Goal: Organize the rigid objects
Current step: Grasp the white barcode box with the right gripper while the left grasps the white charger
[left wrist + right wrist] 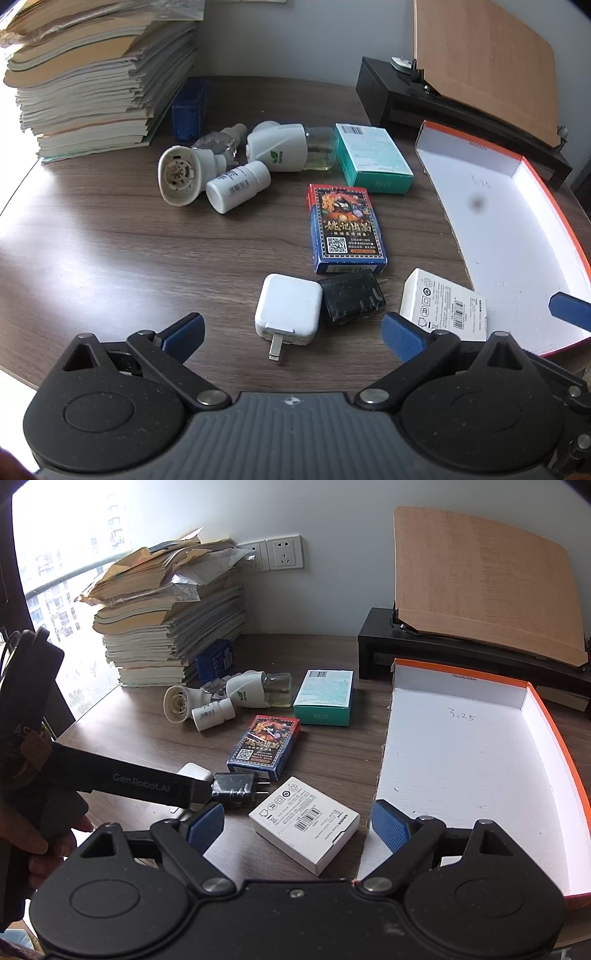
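My left gripper (291,335) hangs open just above the brown desk, and a white plug charger (288,310) lies flat between its blue pads, untouched. A black charger (351,301) sits right beside it. My right gripper (297,825) is open too, with a white labelled box (304,821) on the desk between its fingers. Farther back lie a playing-card box (345,229), a teal box (373,158), a white pill bottle (238,186) and two white plug-in repellent units (277,147). An empty orange-rimmed white tray box (461,768) lies at the right.
A tall stack of books and papers (166,627) fills the back left, with a small blue box (216,659) against it. A black stand with a tilted wooden board (480,583) stands behind the tray. Wall sockets (284,554) sit on the back wall. A hand (37,834) holds the left tool.
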Tool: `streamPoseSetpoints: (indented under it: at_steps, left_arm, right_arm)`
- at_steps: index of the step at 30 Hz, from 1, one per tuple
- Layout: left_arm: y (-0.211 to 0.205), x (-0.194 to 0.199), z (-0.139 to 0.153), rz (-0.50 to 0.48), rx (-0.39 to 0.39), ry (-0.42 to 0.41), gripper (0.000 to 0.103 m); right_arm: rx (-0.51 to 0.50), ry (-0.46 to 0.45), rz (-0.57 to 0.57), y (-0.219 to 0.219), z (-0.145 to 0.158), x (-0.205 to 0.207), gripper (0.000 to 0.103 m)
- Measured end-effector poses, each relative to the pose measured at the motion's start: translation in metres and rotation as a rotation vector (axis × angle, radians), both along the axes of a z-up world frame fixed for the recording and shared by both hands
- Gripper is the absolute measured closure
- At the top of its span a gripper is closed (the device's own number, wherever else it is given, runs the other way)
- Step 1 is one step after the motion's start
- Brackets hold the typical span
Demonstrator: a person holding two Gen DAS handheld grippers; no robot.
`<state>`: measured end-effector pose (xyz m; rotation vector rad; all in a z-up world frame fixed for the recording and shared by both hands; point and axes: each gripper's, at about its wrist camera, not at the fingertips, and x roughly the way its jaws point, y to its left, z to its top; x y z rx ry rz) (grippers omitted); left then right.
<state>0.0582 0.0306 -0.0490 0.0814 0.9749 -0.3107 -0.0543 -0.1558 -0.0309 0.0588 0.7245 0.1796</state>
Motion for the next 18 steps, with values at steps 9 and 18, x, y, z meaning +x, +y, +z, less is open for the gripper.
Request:
streamPoseSetpoints:
  at_steps: [9, 18]
  left_arm:
    - [0.001, 0.006, -0.008, 0.019, 0.003, 0.024, 0.0]
    - [0.001, 0.01, -0.013, 0.025, 0.005, 0.028, 0.0]
  right_arm:
    - [-0.021, 0.027, 0.041, 0.004, -0.004, 0.007, 0.001]
    - [-0.033, 0.045, 0.064, 0.001, -0.008, 0.011, 0.001]
